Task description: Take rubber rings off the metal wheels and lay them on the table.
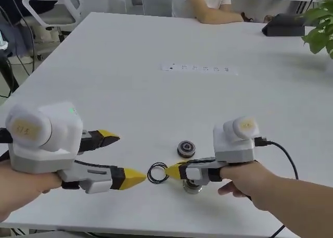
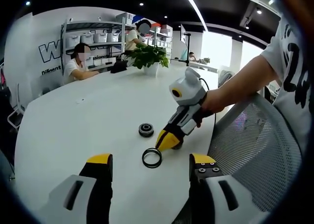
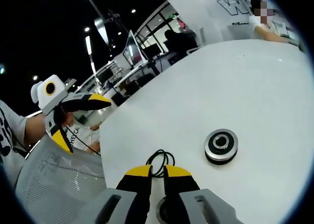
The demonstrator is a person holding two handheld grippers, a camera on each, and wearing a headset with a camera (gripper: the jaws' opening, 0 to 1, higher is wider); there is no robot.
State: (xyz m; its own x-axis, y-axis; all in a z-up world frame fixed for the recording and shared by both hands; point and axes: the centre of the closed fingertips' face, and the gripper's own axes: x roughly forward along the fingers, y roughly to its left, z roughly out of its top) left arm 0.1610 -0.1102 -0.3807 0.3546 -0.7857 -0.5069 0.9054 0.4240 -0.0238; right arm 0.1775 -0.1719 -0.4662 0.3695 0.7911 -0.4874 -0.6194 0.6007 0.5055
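**Right gripper's tips at the loose rings**

Right gripper [image 1: 170, 170] has its yellow-tipped jaws drawn nearly together. The tips touch the rim of the thin black rubber rings [image 1: 157, 173], which lie flat on the table [image 1: 156, 92]. I cannot tell whether they pinch it. My left gripper [image 1: 125, 157] hangs spread wide and holds nothing, near the rings. One round metal wheel [image 1: 186, 148] sits just beyond them. A second wheel [image 1: 192, 186] lies under my right gripper. The table's near edge is close, and smooth white top opens ahead.

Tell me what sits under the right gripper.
A metal wheel, mostly covered by the right gripper; its top is hidden. Loose black rings lie ahead of the jaws.
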